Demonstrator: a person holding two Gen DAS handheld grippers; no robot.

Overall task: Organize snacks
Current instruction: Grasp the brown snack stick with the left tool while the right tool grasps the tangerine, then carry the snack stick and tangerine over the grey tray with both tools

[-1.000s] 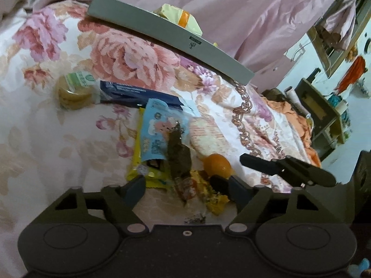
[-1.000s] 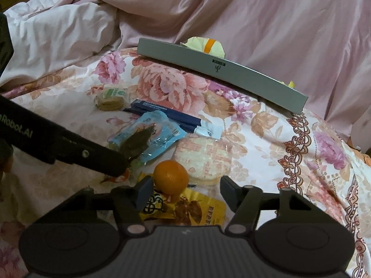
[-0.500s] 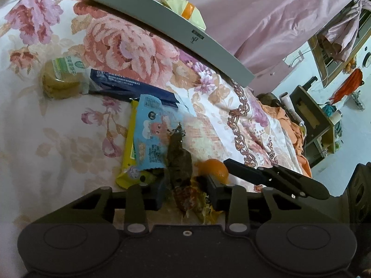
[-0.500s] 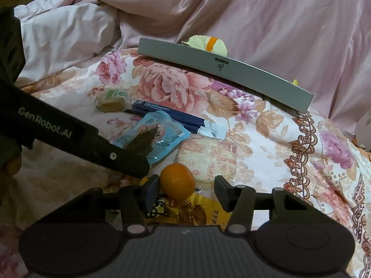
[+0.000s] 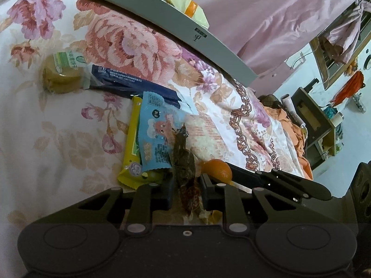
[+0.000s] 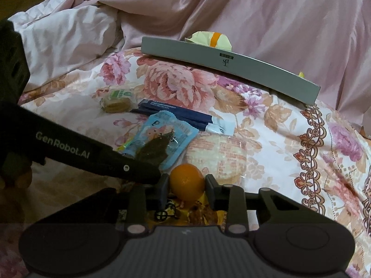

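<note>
Snacks lie on a floral bedspread. My left gripper point(image 5: 186, 191) is shut on a dark brown snack packet point(image 5: 183, 159), which also shows in the right wrist view point(image 6: 154, 148). My right gripper point(image 6: 186, 186) is shut on an orange point(image 6: 187, 180), seen also in the left wrist view point(image 5: 216, 171). Beside them lie a light blue packet point(image 5: 157, 139), a yellow packet point(image 5: 132, 148), a clear rice cracker pack point(image 6: 218, 155), a dark blue pack point(image 6: 176, 112) and a round cake point(image 5: 62, 74). A yellow packet point(image 6: 197, 213) lies under the orange.
A grey tray point(image 6: 231, 67) stands at the back of the bed with a pale yellow snack point(image 6: 211, 39) in it. Pink bedding point(image 6: 255, 11) is piled behind. In the left wrist view the bed edge drops to the floor and shelves point(image 5: 317, 120) on the right.
Both grippers have closed: the left onto the brown packet, the right onto the orange. Both moved forward a little toward the pile.
</note>
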